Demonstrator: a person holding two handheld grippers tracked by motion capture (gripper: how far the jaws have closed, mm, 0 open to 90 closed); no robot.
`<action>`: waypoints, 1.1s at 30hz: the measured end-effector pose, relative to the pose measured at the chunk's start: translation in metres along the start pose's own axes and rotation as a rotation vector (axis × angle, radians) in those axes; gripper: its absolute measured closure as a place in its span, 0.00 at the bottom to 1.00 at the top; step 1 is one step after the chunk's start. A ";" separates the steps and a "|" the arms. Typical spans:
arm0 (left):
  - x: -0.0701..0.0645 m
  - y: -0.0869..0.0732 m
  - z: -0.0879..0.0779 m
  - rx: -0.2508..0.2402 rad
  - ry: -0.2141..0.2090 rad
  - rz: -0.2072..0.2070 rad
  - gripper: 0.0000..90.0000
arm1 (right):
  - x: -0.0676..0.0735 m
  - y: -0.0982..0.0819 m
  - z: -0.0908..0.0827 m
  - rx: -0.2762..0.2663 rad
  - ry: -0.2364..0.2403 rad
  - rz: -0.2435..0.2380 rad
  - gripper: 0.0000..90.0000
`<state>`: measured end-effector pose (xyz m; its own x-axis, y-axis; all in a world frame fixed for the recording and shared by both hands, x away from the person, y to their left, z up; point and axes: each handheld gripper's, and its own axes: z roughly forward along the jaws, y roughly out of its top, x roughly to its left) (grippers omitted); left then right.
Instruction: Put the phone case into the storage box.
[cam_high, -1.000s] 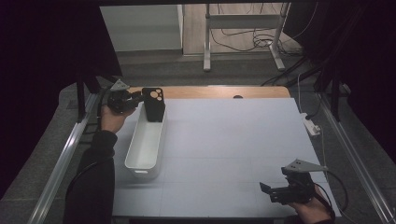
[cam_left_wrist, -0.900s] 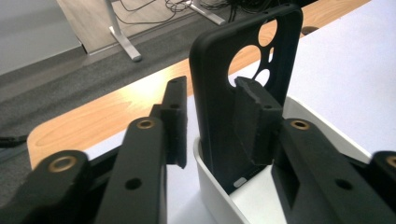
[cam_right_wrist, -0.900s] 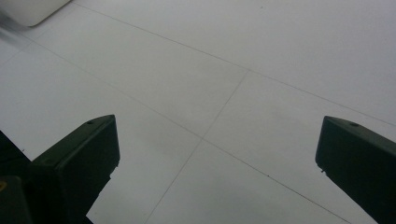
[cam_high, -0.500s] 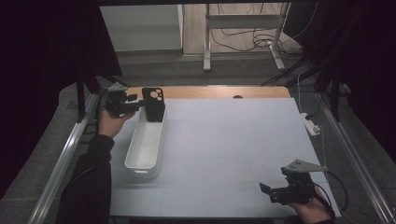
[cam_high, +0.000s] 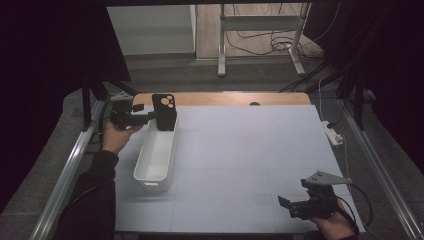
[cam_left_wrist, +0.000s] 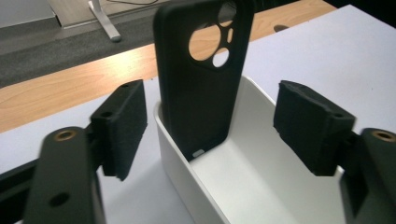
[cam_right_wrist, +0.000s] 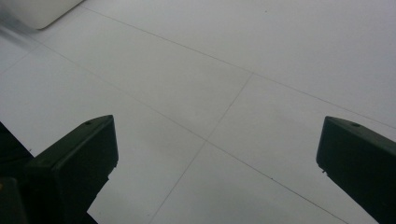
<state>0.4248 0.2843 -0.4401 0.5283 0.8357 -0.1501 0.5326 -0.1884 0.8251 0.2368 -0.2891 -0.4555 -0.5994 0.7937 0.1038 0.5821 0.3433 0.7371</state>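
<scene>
Standing phone case (cam_left_wrist: 198, 79) in white bin (cam_left_wrist: 252, 182), btwn left tongs (cam_left_wrist: 210, 133), just opened, not touching.

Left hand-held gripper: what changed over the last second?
The left hand-held gripper has just been opening and has let go of the black phone case, which stands propped in the far end of the white bin. Case, bin and right hand-held gripper stayed put.

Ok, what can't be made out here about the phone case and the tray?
- Phone case: its top edge is cut off by the left gripper view's frame.
- Its foot inside the white tray: hidden by the tray wall in the high view.
- The tray in the right gripper view: a blurred corner, the rest cut off.
</scene>
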 end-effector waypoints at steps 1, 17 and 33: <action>-0.001 -0.001 0.000 -0.001 -0.005 -0.002 0.26 | 0.000 0.000 0.000 0.000 0.001 0.000 0.00; -0.016 -0.011 -0.006 0.011 -0.034 -0.019 0.08 | 0.001 0.000 0.000 0.003 0.003 -0.005 0.00; -0.035 -0.014 -0.015 0.008 -0.035 0.028 0.00 | 0.002 0.001 0.002 0.023 0.016 -0.029 0.00</action>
<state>0.3884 0.2652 -0.4385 0.5659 0.8114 -0.1461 0.5222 -0.2157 0.8251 0.2373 -0.2858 -0.4562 -0.6249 0.7752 0.0929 0.5763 0.3778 0.7247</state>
